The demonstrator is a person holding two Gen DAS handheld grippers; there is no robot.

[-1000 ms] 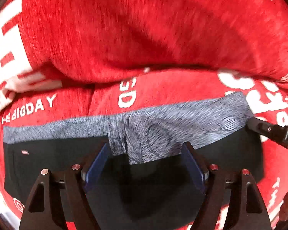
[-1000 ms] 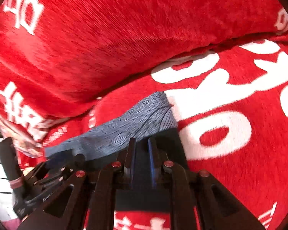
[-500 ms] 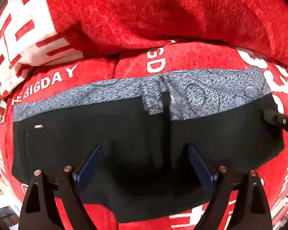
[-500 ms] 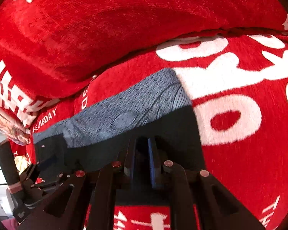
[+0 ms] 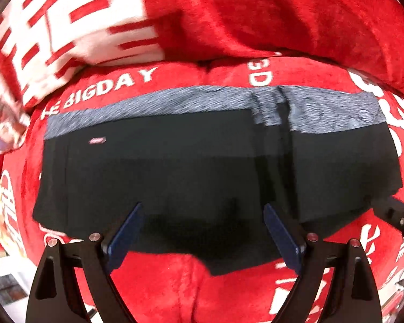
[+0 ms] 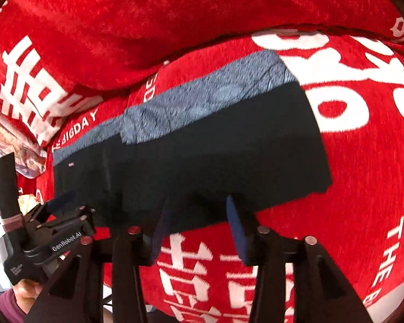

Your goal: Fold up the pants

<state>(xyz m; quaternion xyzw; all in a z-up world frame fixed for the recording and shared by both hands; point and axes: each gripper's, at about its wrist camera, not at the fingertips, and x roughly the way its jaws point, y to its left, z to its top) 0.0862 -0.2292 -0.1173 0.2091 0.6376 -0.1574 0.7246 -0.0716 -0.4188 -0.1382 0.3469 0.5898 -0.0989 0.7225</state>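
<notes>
The pants (image 5: 191, 167) are black with a grey heathered band along the far edge. They lie folded flat on the red sofa seat and also show in the right wrist view (image 6: 202, 145). My left gripper (image 5: 202, 231) is open and empty, its blue pads above the near edge of the pants. My right gripper (image 6: 199, 220) is open and empty, just off the near right edge of the pants. The left gripper also shows at the left of the right wrist view (image 6: 62, 215), and the right gripper's tip at the right edge of the left wrist view (image 5: 396, 215).
The red sofa cover (image 6: 363, 161) has white lettering. The red back cushion (image 5: 256, 13) rises right behind the pants. A patterned pillow (image 6: 16, 145) sits at the far left. The sofa's front edge is just below the grippers.
Both grippers have drawn back toward me from the pants. My right gripper, shut on the pants' edge before, has opened and let go. The pants now lie flat.
</notes>
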